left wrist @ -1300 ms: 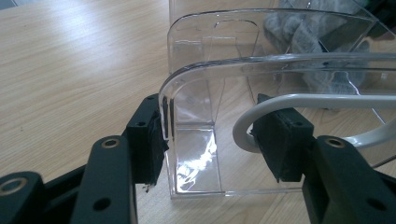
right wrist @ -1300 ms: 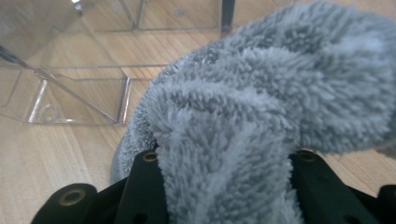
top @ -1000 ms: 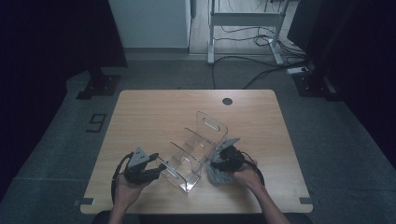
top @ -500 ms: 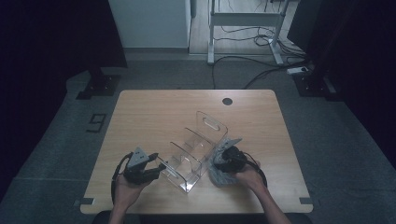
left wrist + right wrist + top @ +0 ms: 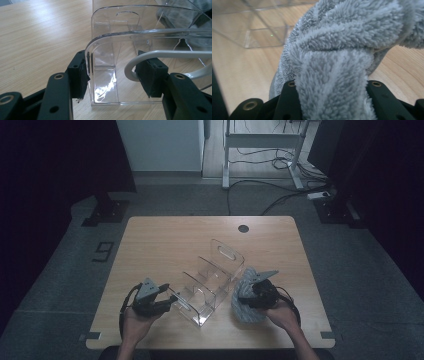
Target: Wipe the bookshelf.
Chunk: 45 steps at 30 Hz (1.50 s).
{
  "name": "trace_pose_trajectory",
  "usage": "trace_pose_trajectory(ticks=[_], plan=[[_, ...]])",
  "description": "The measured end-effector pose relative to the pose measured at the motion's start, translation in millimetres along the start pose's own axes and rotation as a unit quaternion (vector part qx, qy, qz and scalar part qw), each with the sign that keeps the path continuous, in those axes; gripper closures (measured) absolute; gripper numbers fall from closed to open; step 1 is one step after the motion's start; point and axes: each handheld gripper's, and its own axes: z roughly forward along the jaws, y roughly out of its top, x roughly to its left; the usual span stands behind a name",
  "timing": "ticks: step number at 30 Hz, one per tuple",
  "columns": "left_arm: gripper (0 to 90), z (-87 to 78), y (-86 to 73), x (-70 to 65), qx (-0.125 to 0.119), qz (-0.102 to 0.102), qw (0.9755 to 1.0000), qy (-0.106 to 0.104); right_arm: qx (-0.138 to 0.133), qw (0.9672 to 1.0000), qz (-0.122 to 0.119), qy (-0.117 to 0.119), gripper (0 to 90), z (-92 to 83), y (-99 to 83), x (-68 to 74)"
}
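Left claw (image 5: 172, 301) clamps clear organizer (image 5: 210, 282) near wall, steadying it; right claw (image 5: 245, 296) holds grey cloth (image 5: 246, 310), ready for you to wipe.

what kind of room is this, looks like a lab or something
Probably a lab or recording workspace, not a home: a bare wooden table stands on grey carpet, loose cables trail over the floor behind it by a metal-framed stand, and dark curtains close in the sides.

Left tongs (image 5: 167, 301) rest low, jaws clamped partway; right tongs (image 5: 245, 295) are raised, jaws gripping.
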Motion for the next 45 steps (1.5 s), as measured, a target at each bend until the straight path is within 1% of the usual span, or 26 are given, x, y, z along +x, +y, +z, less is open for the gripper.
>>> trace_pose_trajectory(ticks=[3, 7, 10, 11, 14, 18, 20, 26, 30, 34, 40, 45], plan=[[45.3, 0.0, 0.0, -0.1, 0.0, 0.0, 1.0, 0.0, -0.006, 0.9999, -0.006, 0.012, 63.3, -3.6, 0.8, 5.6], [45.3, 0.0, 0.0, -0.1, 0.0, 0.0, 1.0, 0.0, -0.002, 0.9994, -0.019, 0.029, 63.2, -1.0, 3.1, 15.1], [45.3, 0.0, 0.1, -0.2, 0.0, 0.0, 1.0, 0.001, 0.004, 0.9985, -0.032, 0.043, 63.0, 5.5, 6.4, 24.2], [45.3, 0.0, 0.0, -0.2, 0.0, 0.0, 1.0, 0.0, 0.006, 0.9984, -0.032, 0.047, 63.0, 6.9, 7.1, 26.4], [45.3, 0.0, 0.2, -0.3, 0.0, 0.0, 1.0, 0.001, 0.012, 0.9973, -0.043, 0.057, 63.1, 14.0, 9.8, 32.6], [45.4, 0.0, 0.6, -0.6, 0.001, 0.001, 1.0, 0.001, 0.011, 0.9961, -0.058, 0.066, 63.0, 22.0, 15.0, 41.1], [45.4, 0.1, 0.9, -1.1, 0.002, 0.002, 1.0, 0.001, 0.007, 0.9958, -0.06, 0.068, 62.5, 26.6, 18.4, 44.9], [45.4, 0.7, 1.8, -2.7, 0.004, 0.003, 1.0, 0.001, -0.001, 0.9954, -0.074, 0.062, 61.2, 36.3, 24.0, 51.9], [45.5, 1.1, 2.7, -3.8, 0.006, 0.004, 1.0, 0.002, -0.002, 0.9957, -0.078, 0.049, 63.6, 39.5, 25.5, 55.0], [45.5, 1.4, 2.8, -3.9, 0.005, 0.003, 1.0, 0.004, 0.004, 0.996, -0.078, 0.043, 64.9, 43.8, 26.6, 56.3], [45.5, 1.6, 2.9, -3.8, 0.005, 0.002, 1.0, 0.007, 0.021, 0.9961, -0.082, 0.026, 65.1, 54.9, 25.6, 58.6], [45.5, 1.7, 2.8, -3.2, 0.004, -0.001, 0.9999, 0.01, 0.032, 0.9959, -0.082, 0.02, 65.1, 63.5, 24.0, 58.3]])
